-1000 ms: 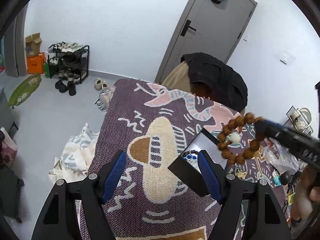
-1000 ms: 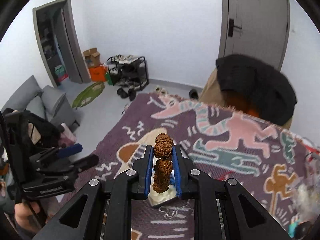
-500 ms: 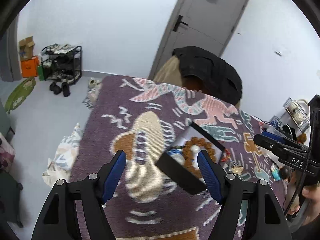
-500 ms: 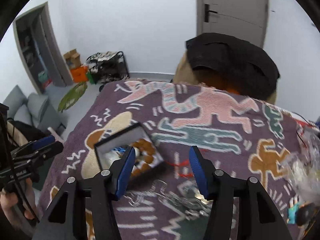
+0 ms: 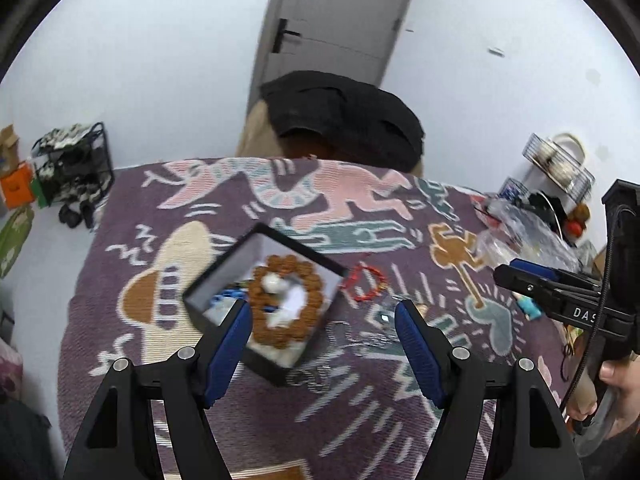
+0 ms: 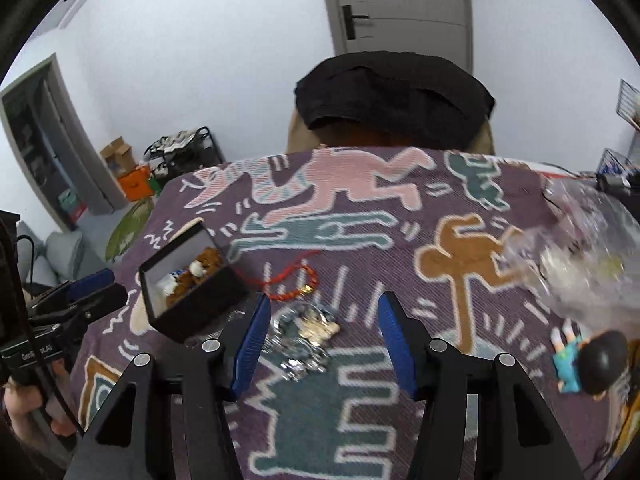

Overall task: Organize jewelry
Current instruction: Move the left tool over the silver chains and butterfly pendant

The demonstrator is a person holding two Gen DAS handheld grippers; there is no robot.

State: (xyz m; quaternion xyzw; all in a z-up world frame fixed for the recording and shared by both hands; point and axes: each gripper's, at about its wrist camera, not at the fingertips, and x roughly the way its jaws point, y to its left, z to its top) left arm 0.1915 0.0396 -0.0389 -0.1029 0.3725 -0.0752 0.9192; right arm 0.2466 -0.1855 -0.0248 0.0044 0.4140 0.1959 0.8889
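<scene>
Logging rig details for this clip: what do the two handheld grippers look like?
Both match: the left gripper and the right gripper have black angular fingers with silver screw heads and ribbed blue pads. Seen side-on, each has a black body with white lettering and a black cable trailing beside its handle.

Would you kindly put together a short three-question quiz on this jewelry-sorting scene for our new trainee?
1. True or false: the brown bead bracelet lies inside the black box.
2. Where is the red cord bracelet? A) in the box B) on the patterned blanket beside the box C) held by the right tongs
3. Fill in: the pile of silver jewelry lies on the blanket in front of the ____ tongs.

Key: 1 true. 2 B. 3 right; both these and the left tongs are open and hold nothing.
</scene>
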